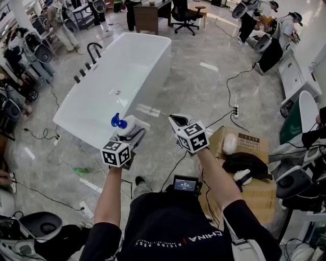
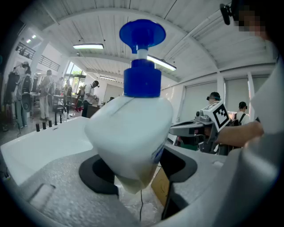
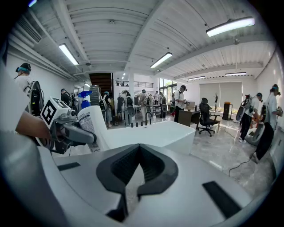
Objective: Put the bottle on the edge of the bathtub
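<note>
A white bottle [image 1: 128, 122] with a blue pump top [image 1: 118, 121] is in my left gripper [image 1: 133, 127], held tilted in the air just off the near end of the white bathtub [image 1: 158, 56]. In the left gripper view the bottle [image 2: 133, 133] fills the middle, and the left gripper [image 2: 137, 170] is shut on its lower body. The tub's rim [image 2: 44, 142] lies behind it to the left. My right gripper [image 1: 175, 121] hovers beside it to the right. In the right gripper view the right gripper [image 3: 138, 148] is shut with nothing in it, and the bottle [image 3: 91, 124] shows at left before the tub [image 3: 151, 133].
Black faucet fittings [image 1: 93, 50] stand on the tub's far left rim. A cardboard box [image 1: 244, 153] with soft things on it sits to my right. Cables and a power strip [image 1: 235, 110] lie on the marble floor. People and an office chair [image 1: 184, 12] are farther back.
</note>
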`<action>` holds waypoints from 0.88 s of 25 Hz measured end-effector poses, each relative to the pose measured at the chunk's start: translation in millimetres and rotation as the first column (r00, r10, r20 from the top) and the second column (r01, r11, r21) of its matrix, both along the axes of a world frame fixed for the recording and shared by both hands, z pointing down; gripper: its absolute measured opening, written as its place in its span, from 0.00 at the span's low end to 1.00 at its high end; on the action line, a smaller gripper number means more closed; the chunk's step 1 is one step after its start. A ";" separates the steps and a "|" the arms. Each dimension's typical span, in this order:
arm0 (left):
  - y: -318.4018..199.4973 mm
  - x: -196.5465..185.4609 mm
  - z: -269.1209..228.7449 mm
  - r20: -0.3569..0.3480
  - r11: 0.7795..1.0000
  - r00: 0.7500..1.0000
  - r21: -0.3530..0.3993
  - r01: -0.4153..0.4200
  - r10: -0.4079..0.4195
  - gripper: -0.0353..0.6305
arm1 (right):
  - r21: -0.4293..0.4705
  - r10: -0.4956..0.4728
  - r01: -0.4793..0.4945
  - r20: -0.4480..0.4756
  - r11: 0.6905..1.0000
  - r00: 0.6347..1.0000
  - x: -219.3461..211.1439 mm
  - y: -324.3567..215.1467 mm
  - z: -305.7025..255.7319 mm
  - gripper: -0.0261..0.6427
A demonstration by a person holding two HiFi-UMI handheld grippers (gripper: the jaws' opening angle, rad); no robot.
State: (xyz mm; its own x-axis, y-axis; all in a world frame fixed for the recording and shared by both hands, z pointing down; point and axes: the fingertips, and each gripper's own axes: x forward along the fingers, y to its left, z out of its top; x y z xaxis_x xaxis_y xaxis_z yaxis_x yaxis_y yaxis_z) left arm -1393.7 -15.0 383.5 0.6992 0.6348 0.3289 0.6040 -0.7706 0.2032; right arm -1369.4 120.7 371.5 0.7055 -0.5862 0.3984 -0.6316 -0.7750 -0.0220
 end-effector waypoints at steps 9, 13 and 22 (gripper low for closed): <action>16.4 -4.0 -3.5 -0.013 1.000 1.000 -0.009 -0.018 0.018 0.49 | -0.026 0.011 -0.010 0.009 1.000 1.000 -3.6 11.7 -0.1 0.06; 20.7 -5.6 -3.0 -0.015 0.999 0.999 -0.010 -0.037 0.037 0.49 | 0.017 0.026 -0.027 0.021 1.000 0.999 -6.2 13.8 -1.7 0.06; 30.8 -3.9 2.5 -0.009 0.997 0.997 -0.021 -0.071 0.071 0.49 | 0.011 0.015 -0.015 0.027 1.000 1.000 -14.1 15.7 2.9 0.06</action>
State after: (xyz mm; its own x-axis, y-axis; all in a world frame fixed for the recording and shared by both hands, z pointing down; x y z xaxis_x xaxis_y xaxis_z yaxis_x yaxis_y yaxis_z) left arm -1397.6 15.8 386.0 0.6548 0.6894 0.3096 0.6585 -0.7215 0.2140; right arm -1383.5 136.4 374.4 0.7030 -0.5803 0.4110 -0.6191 -0.7839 -0.0479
